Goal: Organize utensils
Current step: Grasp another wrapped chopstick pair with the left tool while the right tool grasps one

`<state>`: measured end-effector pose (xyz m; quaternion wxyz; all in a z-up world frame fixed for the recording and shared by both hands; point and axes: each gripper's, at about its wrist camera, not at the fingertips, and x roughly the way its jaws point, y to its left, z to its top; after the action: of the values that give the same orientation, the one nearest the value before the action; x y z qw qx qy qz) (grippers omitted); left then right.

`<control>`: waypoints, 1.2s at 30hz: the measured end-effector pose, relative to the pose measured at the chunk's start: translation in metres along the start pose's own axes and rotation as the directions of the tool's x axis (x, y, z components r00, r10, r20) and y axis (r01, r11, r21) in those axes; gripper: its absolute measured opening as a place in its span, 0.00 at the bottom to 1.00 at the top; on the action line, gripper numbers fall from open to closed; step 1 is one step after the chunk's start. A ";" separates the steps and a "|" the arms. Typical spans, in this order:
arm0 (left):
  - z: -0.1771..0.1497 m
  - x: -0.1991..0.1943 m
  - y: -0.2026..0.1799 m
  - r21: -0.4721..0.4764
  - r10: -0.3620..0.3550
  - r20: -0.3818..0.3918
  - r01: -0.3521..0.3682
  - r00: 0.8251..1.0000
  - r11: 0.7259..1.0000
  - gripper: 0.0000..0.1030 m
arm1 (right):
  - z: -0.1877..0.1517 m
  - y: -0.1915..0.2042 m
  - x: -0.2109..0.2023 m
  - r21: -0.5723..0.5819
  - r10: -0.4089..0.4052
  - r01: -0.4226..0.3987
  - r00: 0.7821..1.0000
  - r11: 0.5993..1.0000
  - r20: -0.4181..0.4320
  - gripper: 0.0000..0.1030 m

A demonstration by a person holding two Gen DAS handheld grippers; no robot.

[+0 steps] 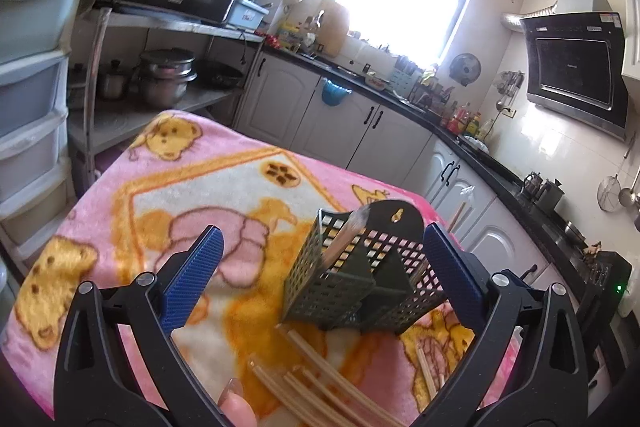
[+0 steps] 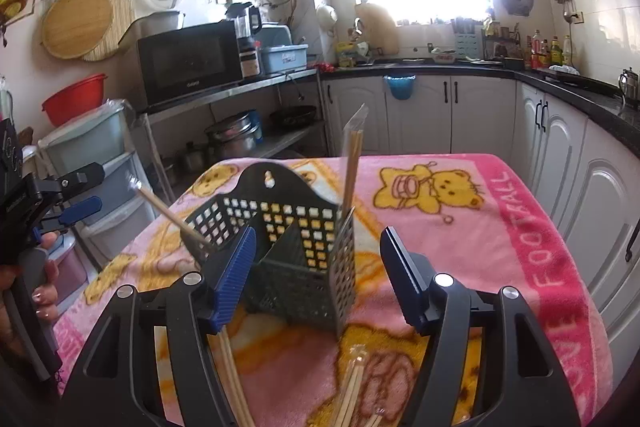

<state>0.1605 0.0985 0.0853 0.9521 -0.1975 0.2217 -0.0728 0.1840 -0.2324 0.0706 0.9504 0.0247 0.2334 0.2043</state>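
Utensil holder point(image 2: 296, 247) on blanket point(image 2: 460, 239); chopsticks point(image 2: 352, 167) in holder, loose chopsticks point(image 1: 320, 383) before it.

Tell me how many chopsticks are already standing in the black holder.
2. One chopstick leans out of the holder's left compartment; a wrapped chopstick stands in the right one. More lie loose on the blanket, uncounted; others may be hidden.

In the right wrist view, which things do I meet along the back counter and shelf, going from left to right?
Red basin → microwave → blue tray → blue hanging bin → sauce bottles → kettle.
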 end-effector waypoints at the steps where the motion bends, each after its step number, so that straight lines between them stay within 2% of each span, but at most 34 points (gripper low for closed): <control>1: -0.002 0.000 0.002 -0.002 0.003 -0.005 -0.003 1.000 1.000 0.90 | -0.002 0.001 0.000 -0.003 0.005 -0.005 1.000 1.000 -0.006 0.60; 11: -0.021 0.001 0.015 -0.025 0.022 -0.063 -0.024 0.998 0.999 0.90 | -0.015 0.015 0.002 -0.035 0.037 -0.039 0.998 0.999 -0.058 0.60; 18: -0.036 0.010 0.026 -0.058 0.043 -0.133 -0.051 0.990 0.997 0.89 | -0.027 0.022 0.004 -0.057 0.070 -0.077 0.991 0.995 -0.115 0.60; 20: -0.041 0.013 0.029 -0.060 0.046 -0.154 -0.056 0.987 0.997 0.84 | -0.033 0.023 0.004 -0.067 0.074 -0.084 0.987 0.994 -0.143 0.59; 22: -0.047 0.017 0.030 -0.061 0.053 -0.178 -0.065 0.983 0.996 0.76 | -0.040 0.024 0.004 -0.078 0.074 -0.088 0.983 0.993 -0.167 0.53; 28: -0.066 0.030 0.038 -0.090 0.036 -0.256 -0.061 0.966 0.994 0.60 | -0.065 0.027 0.002 -0.077 0.102 -0.124 0.963 0.989 -0.249 0.41; 36: -0.089 0.043 0.050 -0.141 0.011 -0.339 -0.063 0.941 0.988 0.53 | -0.096 0.029 -0.002 -0.050 0.139 -0.166 0.928 0.985 -0.345 0.33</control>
<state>0.1616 0.1040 -0.0258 0.8838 -0.2486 0.3900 -0.0708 0.1285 -0.2112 -0.0096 0.8772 -0.0301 0.3831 0.2877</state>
